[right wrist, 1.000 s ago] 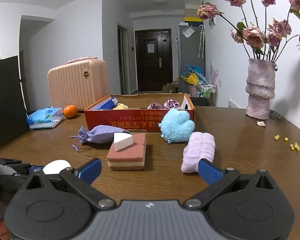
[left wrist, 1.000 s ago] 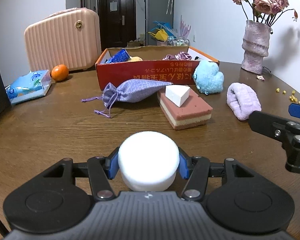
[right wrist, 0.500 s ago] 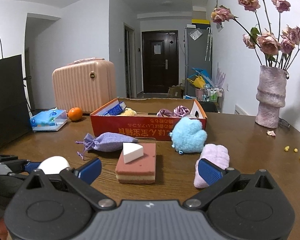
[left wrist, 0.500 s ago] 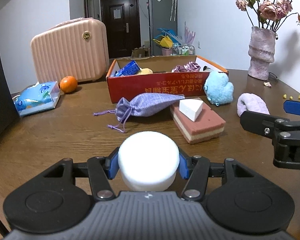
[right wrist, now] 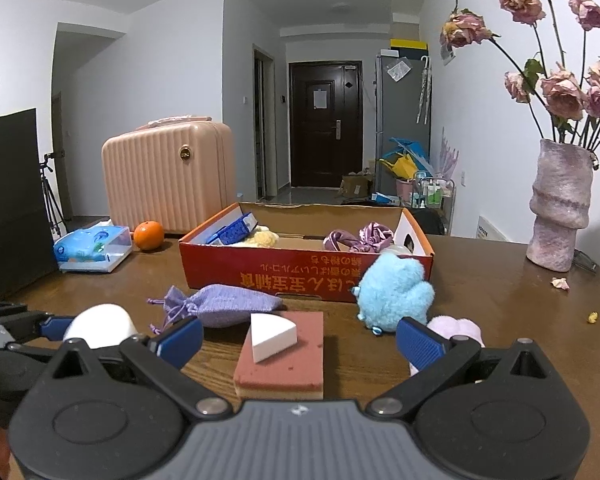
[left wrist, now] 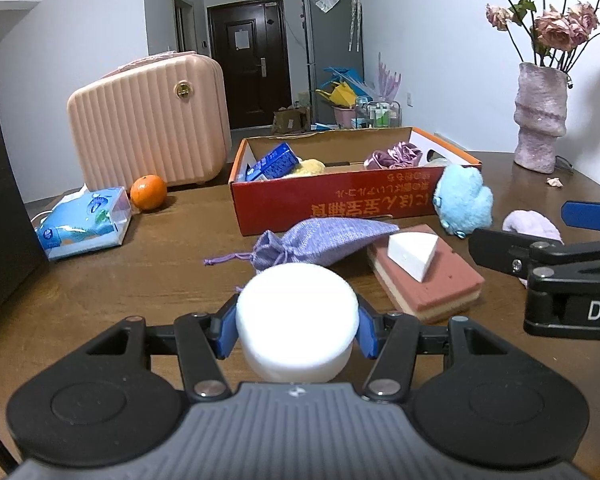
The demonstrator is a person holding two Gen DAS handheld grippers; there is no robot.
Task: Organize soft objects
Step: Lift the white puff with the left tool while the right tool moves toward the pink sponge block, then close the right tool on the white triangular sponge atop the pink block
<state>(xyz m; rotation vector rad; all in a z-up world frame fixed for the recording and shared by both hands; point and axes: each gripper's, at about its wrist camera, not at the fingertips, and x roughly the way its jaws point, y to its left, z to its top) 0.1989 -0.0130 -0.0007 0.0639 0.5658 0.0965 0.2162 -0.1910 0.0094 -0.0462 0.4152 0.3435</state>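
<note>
1. The left hand-held gripper (left wrist: pixel 297 330) clamped a white puff (left wrist: pixel 297 320) above the brown desk (left wrist: pixel 140 272).
2. The right hand-held gripper (right wrist: pixel 298 338) gaped wide, empty.
3. A red box (right wrist: pixel 300 276) sat mid-desk; beyond stood a dark door (right wrist: pixel 324 124).

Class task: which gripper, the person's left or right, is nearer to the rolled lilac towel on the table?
Right. The right gripper stands open with one blue fingertip directly before the lilac towel. The left gripper, shut on the white round sponge, sits farther off to the left.
</note>
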